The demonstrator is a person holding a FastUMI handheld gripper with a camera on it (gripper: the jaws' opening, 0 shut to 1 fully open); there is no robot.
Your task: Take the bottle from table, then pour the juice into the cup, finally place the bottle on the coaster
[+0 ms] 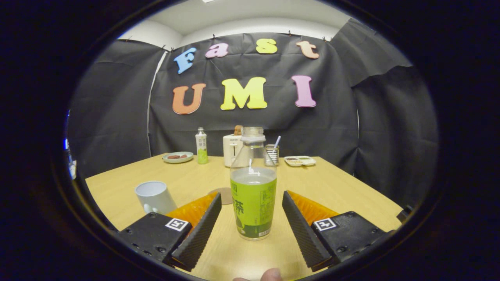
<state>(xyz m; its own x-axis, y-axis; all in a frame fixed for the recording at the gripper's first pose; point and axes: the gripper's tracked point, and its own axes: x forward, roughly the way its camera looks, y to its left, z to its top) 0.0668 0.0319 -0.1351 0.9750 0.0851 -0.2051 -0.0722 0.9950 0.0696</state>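
The bottle [253, 187] is standing upright on the wooden table [343, 187], right between your gripper [252, 203] fingers, and it is touching neither of them; your gripper is sitting spread wide, with a clear gap showing on both sides of the green label. The bottle is clear, its cap is off, and pale liquid is reaching up to the top of the label. Going from your left: a white cup [155, 197] is resting just beyond your left finger [199, 230], its mouth open upward, near the table's left side. Next, a round brown coaster [222, 195] is lying flat just ahead of that finger's tip, between the cup and the bottle, partly hidden behind the bottle. Nothing is sitting between the bottle and either of these. Along the far edge of the table, a plate [177, 157] with dark bits of food is lying at the left, then a second small bottle [201, 145] with a green label is standing upright, then a white toaster [233, 150] directly behind your bottle, a small container [272, 153] holding a straw, and a shallow tray [299, 160] to the right. Your right finger [302, 228] is resting over bare table, well apart from anything but the bottle. A fingertip [270, 275] is showing just behind the gripper.
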